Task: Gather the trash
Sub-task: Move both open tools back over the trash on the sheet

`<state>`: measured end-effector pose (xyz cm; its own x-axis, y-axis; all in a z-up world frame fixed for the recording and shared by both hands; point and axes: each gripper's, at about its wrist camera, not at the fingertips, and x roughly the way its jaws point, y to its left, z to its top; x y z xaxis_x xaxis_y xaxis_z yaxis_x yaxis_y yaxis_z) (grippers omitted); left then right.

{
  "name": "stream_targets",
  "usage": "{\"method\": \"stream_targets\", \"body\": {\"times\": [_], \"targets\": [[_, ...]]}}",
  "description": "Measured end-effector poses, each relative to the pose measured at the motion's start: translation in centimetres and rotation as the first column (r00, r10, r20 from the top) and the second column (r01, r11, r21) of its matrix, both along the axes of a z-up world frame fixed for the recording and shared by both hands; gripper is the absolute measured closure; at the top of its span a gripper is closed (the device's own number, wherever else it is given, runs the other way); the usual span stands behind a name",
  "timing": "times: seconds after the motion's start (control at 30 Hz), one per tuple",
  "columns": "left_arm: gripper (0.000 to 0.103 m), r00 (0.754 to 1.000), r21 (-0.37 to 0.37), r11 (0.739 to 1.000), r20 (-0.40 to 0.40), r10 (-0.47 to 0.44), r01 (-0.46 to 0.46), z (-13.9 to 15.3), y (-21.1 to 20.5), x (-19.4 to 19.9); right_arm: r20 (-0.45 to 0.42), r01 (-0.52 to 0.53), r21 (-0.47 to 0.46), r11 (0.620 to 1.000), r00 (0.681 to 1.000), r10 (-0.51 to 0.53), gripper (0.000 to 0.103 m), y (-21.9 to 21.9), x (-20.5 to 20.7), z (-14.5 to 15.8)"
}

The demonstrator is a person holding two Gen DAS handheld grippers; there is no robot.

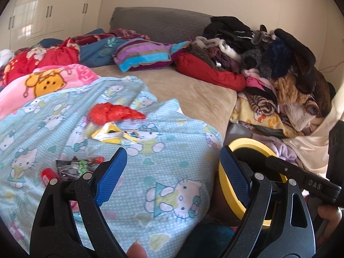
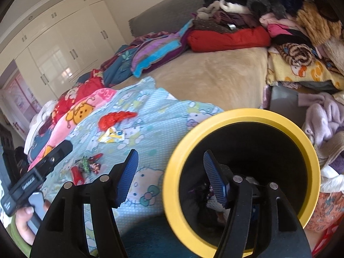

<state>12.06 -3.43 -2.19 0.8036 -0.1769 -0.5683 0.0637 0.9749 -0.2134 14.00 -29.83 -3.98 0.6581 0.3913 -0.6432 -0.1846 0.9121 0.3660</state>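
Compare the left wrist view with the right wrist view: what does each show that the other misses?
Only the left wrist view shows the black garments topping the clothes pile in full. Only the right wrist view looks into the yellow-rimmed bin, with some trash at its bottom. Both share the crumpled red bag, yellow wrapper and small wrappers on the cat-print sheet, and both grippers, left gripper and right gripper, open and empty.

The sheet [image 1: 150, 172] was pale blue with white dots and cartoon cats, the bin [image 2: 240, 118] had a yellow rim and black inside, the crumpled bag [image 1: 114, 112] was bright red, the wrapper [image 1: 111, 133] yellow and white, the pillow [image 1: 148, 53] striped purple and turquoise, and the gripper pads [image 1: 111, 176] blue.
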Motion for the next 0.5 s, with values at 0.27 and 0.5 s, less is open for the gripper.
{"method": "stream_targets", "body": {"times": [0.27,0.5], "targets": [[0.023,0.998,-0.018,0.998,0.008,0.059,-0.059,0.2,2.7,-0.3,0.021,-0.08,-0.015,0.997,0.997,0.081,0.041,3.2,-0.7,0.6],[0.023,0.993,-0.027,0.993,0.001,0.119,-0.119,0.0,5.6,-0.6,0.032,-0.15,-0.035,0.988,0.988,0.151,0.038,6.0,-1.2,0.6]]}}
